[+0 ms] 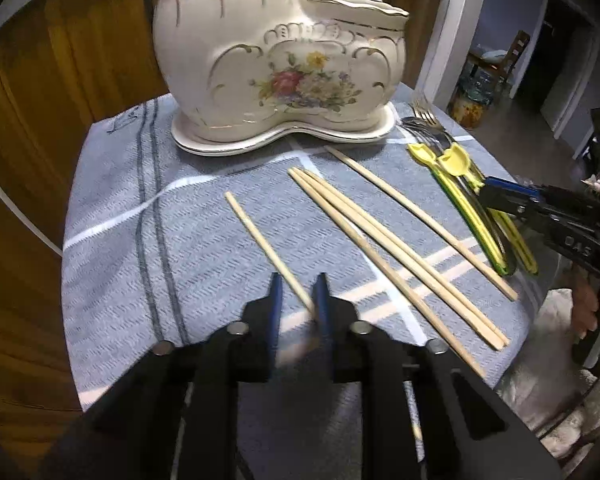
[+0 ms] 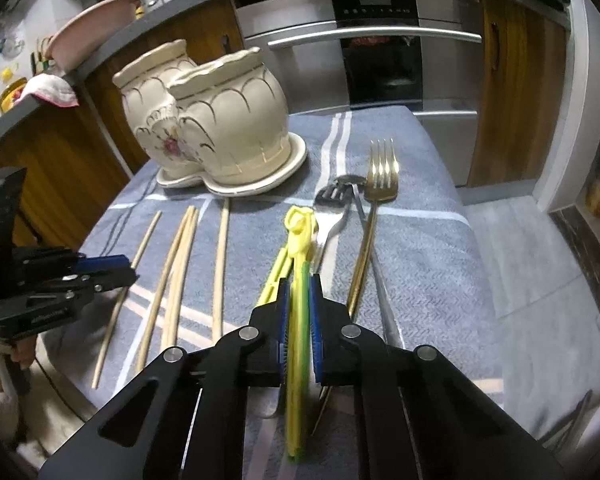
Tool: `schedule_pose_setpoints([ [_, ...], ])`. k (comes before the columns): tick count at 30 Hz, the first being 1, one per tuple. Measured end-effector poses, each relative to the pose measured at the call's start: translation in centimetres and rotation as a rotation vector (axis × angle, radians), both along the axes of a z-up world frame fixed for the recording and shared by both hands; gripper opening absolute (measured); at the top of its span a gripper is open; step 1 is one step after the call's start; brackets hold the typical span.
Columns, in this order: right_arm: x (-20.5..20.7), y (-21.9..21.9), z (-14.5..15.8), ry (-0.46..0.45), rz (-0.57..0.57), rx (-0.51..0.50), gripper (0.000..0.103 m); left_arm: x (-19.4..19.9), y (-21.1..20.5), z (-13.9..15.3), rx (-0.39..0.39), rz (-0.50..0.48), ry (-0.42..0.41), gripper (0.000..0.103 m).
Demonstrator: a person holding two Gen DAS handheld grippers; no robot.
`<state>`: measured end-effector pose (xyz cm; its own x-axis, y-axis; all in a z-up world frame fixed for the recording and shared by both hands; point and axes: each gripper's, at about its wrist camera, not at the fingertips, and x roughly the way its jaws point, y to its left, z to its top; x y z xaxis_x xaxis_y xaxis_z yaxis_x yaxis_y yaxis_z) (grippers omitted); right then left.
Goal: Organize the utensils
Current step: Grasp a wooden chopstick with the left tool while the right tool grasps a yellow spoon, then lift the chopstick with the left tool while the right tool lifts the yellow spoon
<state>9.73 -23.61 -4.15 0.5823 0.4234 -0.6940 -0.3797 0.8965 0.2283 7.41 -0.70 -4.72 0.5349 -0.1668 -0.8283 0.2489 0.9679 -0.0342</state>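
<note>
A cream ceramic utensil holder (image 1: 268, 60) with a flower print stands on its saucer at the far side of the table; it also shows in the right wrist view (image 2: 220, 120). My left gripper (image 1: 298, 292) is shut on a single wooden chopstick (image 1: 260, 236) lying apart at the left. Three more chopsticks (image 1: 380, 248) lie to its right. My right gripper (image 2: 300, 292) is shut on a yellow-green plastic utensil (image 2: 298, 320), with a second yellow one (image 2: 274, 276) beside it. A gold fork (image 2: 374, 216) and a silver fork (image 2: 336, 212) lie to the right.
A blue-grey striped cloth (image 1: 120, 240) covers the small table. Wooden cabinets (image 1: 40, 120) and an oven (image 2: 380, 60) stand behind it. The table edge drops off at right (image 2: 472, 240) to a grey floor.
</note>
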Motion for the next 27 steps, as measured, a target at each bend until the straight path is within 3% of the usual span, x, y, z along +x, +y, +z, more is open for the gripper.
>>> schedule_pose_setpoints([
  [6, -0.4, -0.2, 1.1, -0.040, 0.007, 0.045, 0.008, -0.2, 1.2, 0.0, -0.019, 0.006, -0.017, 0.004],
  [11, -1.1, -0.1, 3.0, -0.134, 0.019, 0.066, 0.002, -1.4, 2.2, 1.3, -0.012, 0.001, -0.100, 0.004],
  [18, 0.0, 0.5, 2.3, -0.089, 0.023, 0.032, 0.001, -1.8, 3.0, 1.3, 0.005, -0.011, -0.103, 0.003],
  [20, 0.1, 1.0, 2.0, -0.088, 0.026, -0.022, 0.003, -1.7, 3.1, 1.1, 0.023, -0.021, -0.104, 0.003],
  [24, 0.1, 1.7, 1.4, -0.081, 0.048, -0.066, 0.021, -1.8, 2.8, 1.0, 0.034, -0.048, -0.103, 0.003],
  [27, 0.2, 3.0, 1.2, -0.083, 0.095, -0.116, 0.021, -1.8, 2.8, 0.9, 0.030, -0.058, -0.104, 0.003],
])
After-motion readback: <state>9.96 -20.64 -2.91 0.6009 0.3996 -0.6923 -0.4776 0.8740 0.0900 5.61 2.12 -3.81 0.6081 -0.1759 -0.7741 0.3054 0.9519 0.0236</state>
